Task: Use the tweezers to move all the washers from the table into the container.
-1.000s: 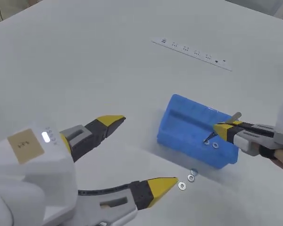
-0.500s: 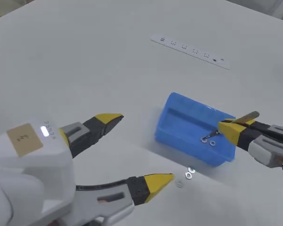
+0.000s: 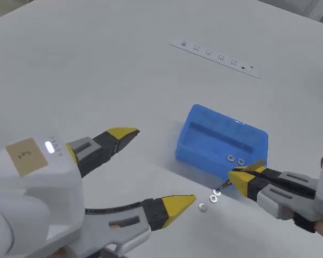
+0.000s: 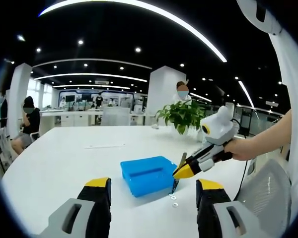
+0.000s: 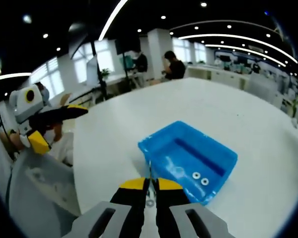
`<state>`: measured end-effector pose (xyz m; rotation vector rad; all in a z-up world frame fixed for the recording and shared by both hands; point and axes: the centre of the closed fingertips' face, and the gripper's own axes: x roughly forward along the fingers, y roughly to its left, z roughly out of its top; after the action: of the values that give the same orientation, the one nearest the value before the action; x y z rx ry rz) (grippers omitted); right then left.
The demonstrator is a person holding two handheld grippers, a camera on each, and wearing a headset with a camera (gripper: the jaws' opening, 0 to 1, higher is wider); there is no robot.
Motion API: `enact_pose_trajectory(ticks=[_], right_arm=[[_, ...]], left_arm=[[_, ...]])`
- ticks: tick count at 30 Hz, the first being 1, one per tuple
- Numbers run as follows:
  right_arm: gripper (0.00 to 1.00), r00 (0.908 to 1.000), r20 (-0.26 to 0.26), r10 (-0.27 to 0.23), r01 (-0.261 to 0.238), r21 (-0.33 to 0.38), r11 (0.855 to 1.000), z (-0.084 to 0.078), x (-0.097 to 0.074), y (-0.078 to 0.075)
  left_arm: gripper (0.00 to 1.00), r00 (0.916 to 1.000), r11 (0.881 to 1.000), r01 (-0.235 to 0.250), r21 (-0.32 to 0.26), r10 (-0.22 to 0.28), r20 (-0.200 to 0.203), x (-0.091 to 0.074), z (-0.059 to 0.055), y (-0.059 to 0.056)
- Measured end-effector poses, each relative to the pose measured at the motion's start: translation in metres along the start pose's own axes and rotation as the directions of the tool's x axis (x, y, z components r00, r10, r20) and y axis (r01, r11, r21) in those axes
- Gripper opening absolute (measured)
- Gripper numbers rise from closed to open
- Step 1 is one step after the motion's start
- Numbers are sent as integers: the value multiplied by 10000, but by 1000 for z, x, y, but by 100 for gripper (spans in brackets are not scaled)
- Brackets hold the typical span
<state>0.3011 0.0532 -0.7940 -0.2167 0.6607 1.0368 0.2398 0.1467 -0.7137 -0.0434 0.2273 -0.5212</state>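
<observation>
My left gripper (image 3: 164,165) sat low and close to me, its jaws spread wide, gripping nothing. My right gripper (image 3: 232,178) reached in from the right, tilted downward, jaws pinched together on the tweezers (image 3: 219,189), my right hand (image 4: 241,148) wrapped round its handle.

A white bench (image 3: 97,64) spreads wide, and a long white power strip (image 3: 215,58) lies flat on it toward the far side. In the left gripper view a leafy green plant (image 4: 181,116) stands beyond the bench's far edge, near a white pillar (image 4: 161,91). A seated person (image 4: 27,126) in dark clothes is off to the left, and round ceiling lights (image 4: 137,49) dot the dark ceiling
</observation>
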Motion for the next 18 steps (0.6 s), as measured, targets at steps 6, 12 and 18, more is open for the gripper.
enact_pose_trajectory(ticks=[6,12,18], right_arm=[[3,9985,-49,-545,546,100,9985,-4,3,-7],[3,9971,31,-762,759,629,9951,-6,1,-12],[3,9978,69,-658,651,755,9950,-6,3,-9]], left_arm=[[69,9997,9996,-184,-216,188,176,0,3,5],[69,9999,9998,-119,-176,120,60,0,0,2],[69,9999,9998,-90,-169,91,61,-1,0,2]])
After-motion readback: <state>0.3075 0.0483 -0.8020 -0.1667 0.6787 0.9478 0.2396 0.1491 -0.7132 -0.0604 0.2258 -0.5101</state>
